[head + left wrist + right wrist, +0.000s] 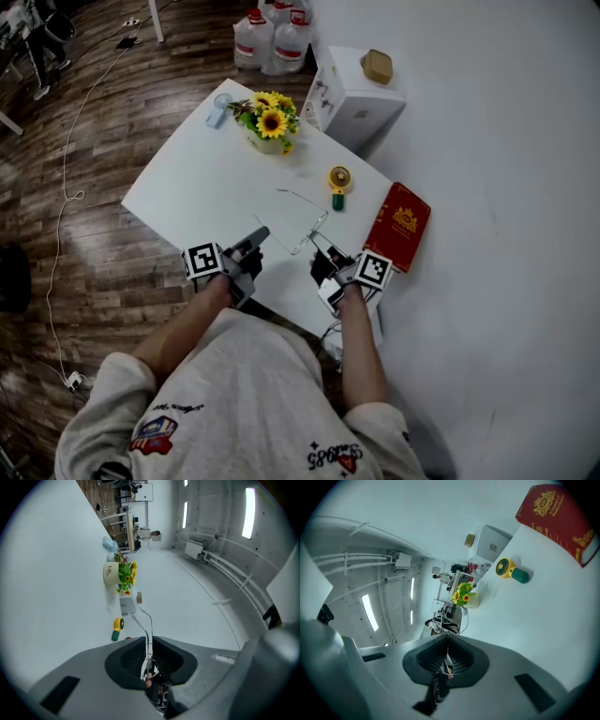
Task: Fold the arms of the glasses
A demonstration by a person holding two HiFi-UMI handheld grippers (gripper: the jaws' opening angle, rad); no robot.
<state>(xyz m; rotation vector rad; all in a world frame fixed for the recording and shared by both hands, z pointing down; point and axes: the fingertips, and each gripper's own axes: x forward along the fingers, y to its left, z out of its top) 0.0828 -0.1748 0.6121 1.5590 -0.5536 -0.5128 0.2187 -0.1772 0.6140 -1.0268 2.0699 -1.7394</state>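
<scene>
One worktop (pixel 187 192): white, and it is carrying a red book (pixel 398 225) at its right corner, a sunflower pot (pixel 267 127) near its far corner and a small yellow fan (pixel 338 185) between those two.
Two tongs: both are reaching in over the near corner, one from each side, and are facing each other across a small gap.
Left tongs (pixel 149 641): the jaws are standing all but together and are pinching a thin wire of the glasses (pixel 302 230) between the ribbed pads.
Right tongs (pixel 447 638): the jaws are pressing fully together and are clamping another thin part of the same frame.
Where the glasses are: they are hanging between the two tongs over the near corner. I cannot tell whether they are clearing the worktop or brushing it.
Long axis: the frame is spanning the gap from one set of tongs to the other, running across the person.
Arm wires (pixel 151 629): they are pointing ahead of the left tongs, away from the person and toward the fan and the pot. They are looking unfolded.
Nearer hand: neither, since both are already gripping the frame.
Coming move, as I judge it: one set of tongs is needing to let go, take an arm out near its tip and swing it in across the frame. The other is needing to hold the frame steady.
</scene>
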